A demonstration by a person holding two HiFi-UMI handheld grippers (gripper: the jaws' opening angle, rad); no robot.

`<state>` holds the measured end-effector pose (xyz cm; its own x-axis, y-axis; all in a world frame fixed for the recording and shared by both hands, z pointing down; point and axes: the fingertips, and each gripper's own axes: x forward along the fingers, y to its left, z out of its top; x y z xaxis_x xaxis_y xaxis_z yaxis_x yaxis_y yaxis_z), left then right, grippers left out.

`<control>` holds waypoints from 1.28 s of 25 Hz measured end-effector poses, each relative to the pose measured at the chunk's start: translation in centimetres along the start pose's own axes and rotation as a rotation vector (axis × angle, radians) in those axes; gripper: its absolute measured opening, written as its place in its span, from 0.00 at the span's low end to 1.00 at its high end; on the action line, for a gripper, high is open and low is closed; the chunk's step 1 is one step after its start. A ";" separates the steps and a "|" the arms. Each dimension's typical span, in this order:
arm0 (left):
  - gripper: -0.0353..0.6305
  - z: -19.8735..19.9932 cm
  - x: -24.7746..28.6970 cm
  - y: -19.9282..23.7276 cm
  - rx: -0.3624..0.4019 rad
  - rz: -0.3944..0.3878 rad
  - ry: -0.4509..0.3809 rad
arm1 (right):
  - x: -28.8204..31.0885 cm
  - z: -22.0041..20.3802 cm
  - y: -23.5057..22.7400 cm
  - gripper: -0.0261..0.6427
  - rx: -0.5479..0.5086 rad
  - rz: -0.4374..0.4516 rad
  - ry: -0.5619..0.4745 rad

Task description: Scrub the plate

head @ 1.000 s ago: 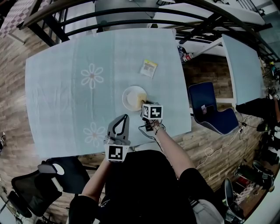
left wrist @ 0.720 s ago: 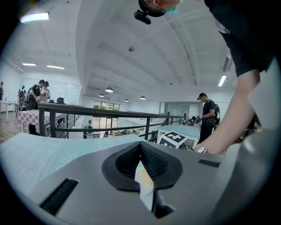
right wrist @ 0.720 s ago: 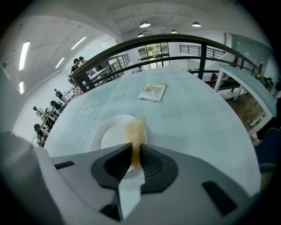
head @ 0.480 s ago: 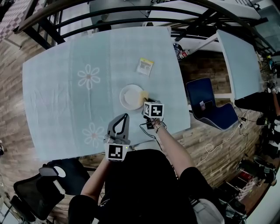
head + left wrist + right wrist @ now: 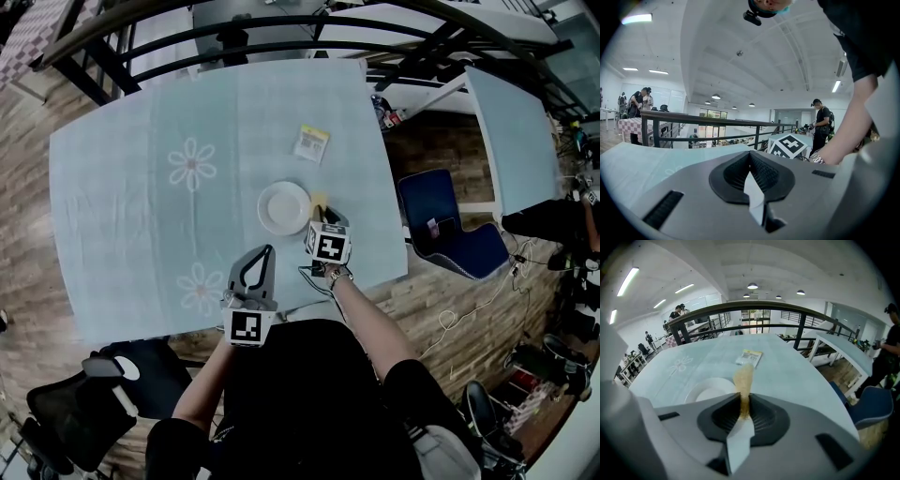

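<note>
Plate (image 5: 283,207) sits on the surface (image 5: 141,187), right of centre. Right gripper (image 5: 743,401) clenches a sponge (image 5: 743,378) just right of the plate's rim. Left gripper (image 5: 750,157), clamped together on nothing, hangs over the near edge. A packet (image 5: 313,142) lies beyond the plate.

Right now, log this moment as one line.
left tongs: shut, empty | right tongs: shut on sponge | sponge: beside right rim of plate
</note>
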<state>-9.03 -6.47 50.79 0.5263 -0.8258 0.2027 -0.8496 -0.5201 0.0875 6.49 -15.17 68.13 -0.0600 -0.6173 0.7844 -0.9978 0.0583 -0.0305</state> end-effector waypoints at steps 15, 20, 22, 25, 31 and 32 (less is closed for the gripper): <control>0.07 -0.4 -0.8 0.7 -0.001 0.026 0.009 | -0.6 -1.5 9.3 0.12 0.086 0.347 0.090; 0.07 -0.4 -0.6 0.6 -0.010 0.035 0.010 | -0.4 -3.8 11.2 0.12 0.155 0.450 0.198; 0.07 -0.2 -0.5 0.6 -0.009 0.037 0.005 | -0.4 -4.5 11.4 0.12 0.186 0.473 0.235; 0.07 -0.4 -0.4 0.8 -0.009 0.038 0.014 | 0.0 -5.5 11.4 0.12 0.226 0.480 0.286; 0.07 -0.6 -0.5 0.6 -0.017 0.035 0.018 | 0.4 -6.2 10.3 0.12 0.245 0.452 0.319; 0.07 -0.5 -0.4 0.6 -0.015 0.034 0.019 | 0.4 -6.3 10.0 0.12 0.243 0.448 0.323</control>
<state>-9.80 -6.30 51.27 0.4965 -0.8386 0.2243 -0.8675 -0.4884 0.0943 -3.33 -9.93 72.02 -0.5028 -0.3023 0.8098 -0.8571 0.0527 -0.5125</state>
